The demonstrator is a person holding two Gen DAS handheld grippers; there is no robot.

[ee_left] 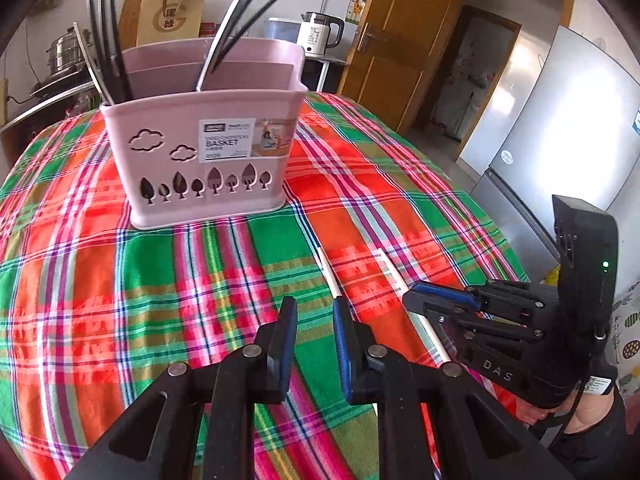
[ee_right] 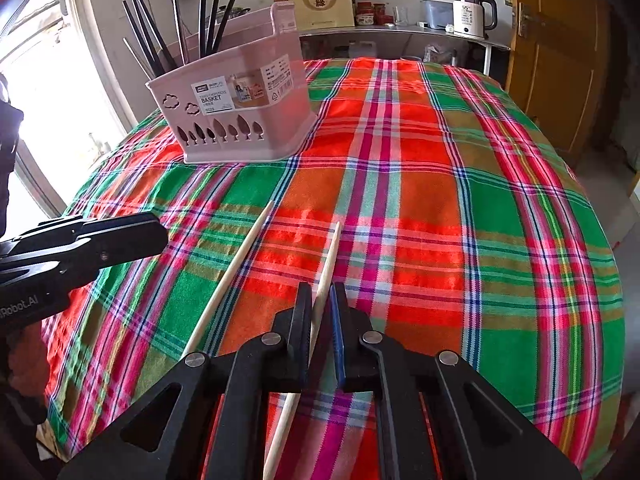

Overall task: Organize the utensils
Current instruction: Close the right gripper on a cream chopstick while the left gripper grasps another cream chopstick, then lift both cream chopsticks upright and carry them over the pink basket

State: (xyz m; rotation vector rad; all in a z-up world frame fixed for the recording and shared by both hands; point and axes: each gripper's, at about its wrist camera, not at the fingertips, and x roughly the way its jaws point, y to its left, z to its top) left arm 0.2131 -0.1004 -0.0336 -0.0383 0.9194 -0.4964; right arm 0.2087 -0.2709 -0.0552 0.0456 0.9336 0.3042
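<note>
The right tongs [ee_right: 321, 312] pinch one pale wooden chopstick [ee_right: 326, 268] near its middle, its tip pointing to 12 o'clock over the plaid-covered bench [ee_right: 460, 208]. It looks light, stiff and smooth, so it may swivel in a one-point grip; taking it nearer the thick end should steady it. A second chopstick [ee_right: 232, 276] lies just beside, at 10 o'clock. The left tongs [ee_left: 316, 320] hang spread and empty above the cloth. At 11 o'clock stands the pink basket [ee_right: 240, 120], already bristling with dark utensils [ee_right: 150, 44] that could block the drop; the front compartment looks freer.
</note>
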